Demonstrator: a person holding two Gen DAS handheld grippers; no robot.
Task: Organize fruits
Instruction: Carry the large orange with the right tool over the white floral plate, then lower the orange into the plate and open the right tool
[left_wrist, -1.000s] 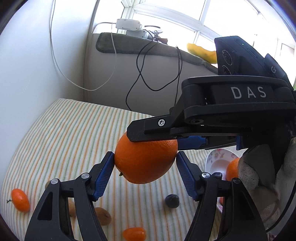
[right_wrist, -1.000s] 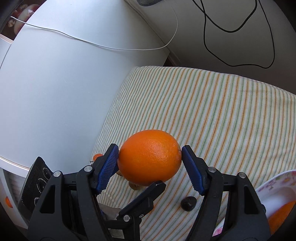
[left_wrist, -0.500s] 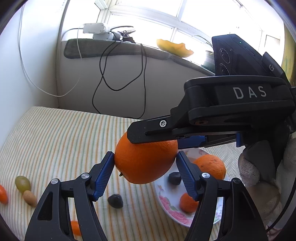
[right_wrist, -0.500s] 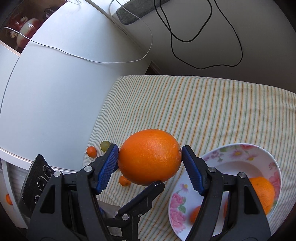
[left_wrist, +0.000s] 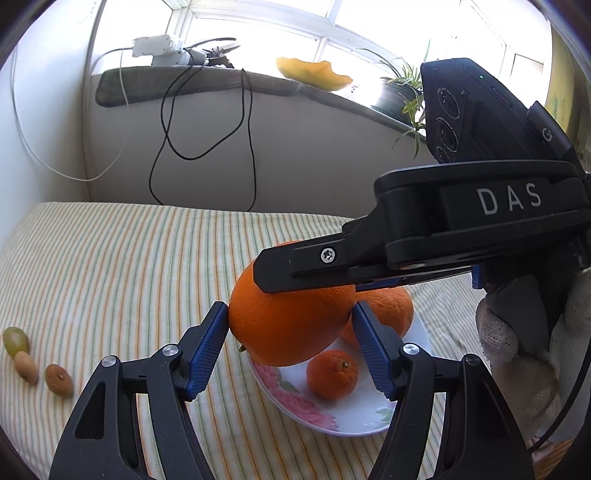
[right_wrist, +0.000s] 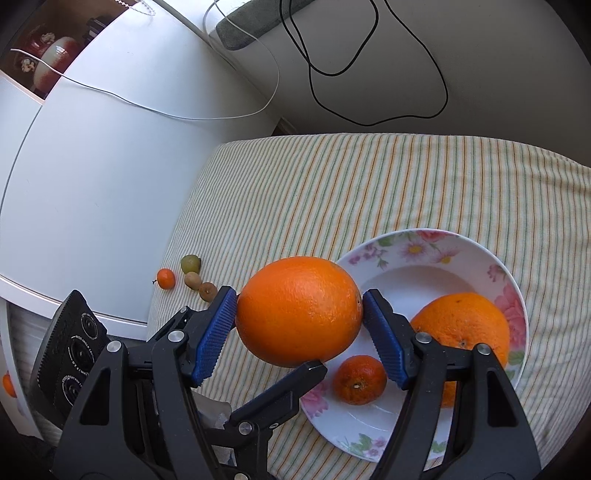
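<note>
1. both hand-held grippers have hold of one large orange (left_wrist: 288, 325), each from its own side, and it hangs above the near rim of a flowered plate (left_wrist: 354, 417).
2. the left hand-held gripper (left_wrist: 290, 332) has its blue pads (left_wrist: 207, 350) set against the two ends of the orange, jaws spread only as wide as the fruit.
3. the right hand-held gripper (right_wrist: 299, 328) grips the same orange (right_wrist: 299, 310) crosswise; in its own view its blue pads (right_wrist: 216, 328) press the fruit at left and right, and in the left view one of its black fingers lies across the top of the orange.
4. the flowered plate (right_wrist: 432, 243) rests on a striped cloth (right_wrist: 295, 192) covering the worktop.
5. on the plate lie a second big orange (right_wrist: 461, 325) and a small mandarin (right_wrist: 360, 378), close beside each other.
6. in the left view the mandarin (left_wrist: 332, 373) shows just below the held orange, and the second big orange (left_wrist: 388, 306) sits behind it.
7. well apart from the plate, near the edge of the cloth, lie a green grape (right_wrist: 190, 264), two small brown fruits (right_wrist: 199, 284) and a small orange kumquat (right_wrist: 165, 277).
8. black cables (right_wrist: 369, 66) hang down the wall behind the worktop.
</note>
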